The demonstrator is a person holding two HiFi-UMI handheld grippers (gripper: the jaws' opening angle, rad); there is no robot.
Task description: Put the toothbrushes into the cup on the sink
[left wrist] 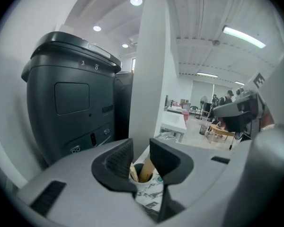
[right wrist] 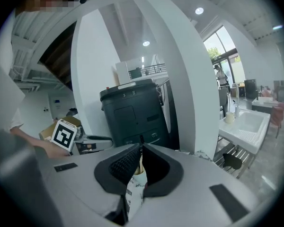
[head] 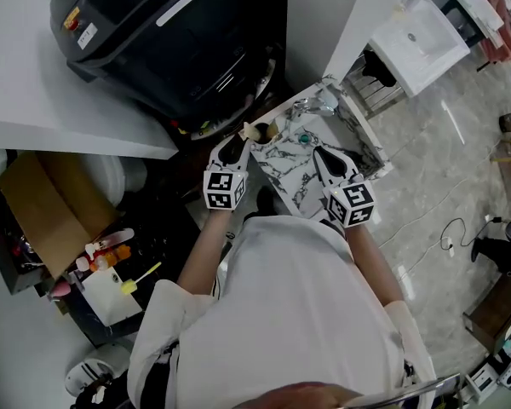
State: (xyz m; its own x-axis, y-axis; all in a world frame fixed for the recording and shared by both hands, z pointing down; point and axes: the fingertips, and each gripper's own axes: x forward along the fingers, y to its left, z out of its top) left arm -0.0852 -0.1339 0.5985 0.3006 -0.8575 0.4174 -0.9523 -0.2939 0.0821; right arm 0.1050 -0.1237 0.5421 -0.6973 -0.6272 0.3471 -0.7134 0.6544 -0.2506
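Grey left tool (left wrist: 141, 150) gapes empty near the cup (left wrist: 140, 178); right tool (right wrist: 140, 150) is pinched closed, empty.

Both forearms are reaching forward from the torso, left forearm (head: 206, 245) and right forearm (head: 370, 250) bare below the white sleeves. The left gripper (head: 236, 147) (left wrist: 141, 162) is hovering at the left edge of the sink (head: 289, 177), pointing forward and slightly down, its jaws standing apart and pressing on nothing. The right gripper (head: 324, 156) (right wrist: 139, 162) is hovering over the sink's near right part, pointing likewise, with its jaws drawn together and empty. The two grippers are sitting well apart.
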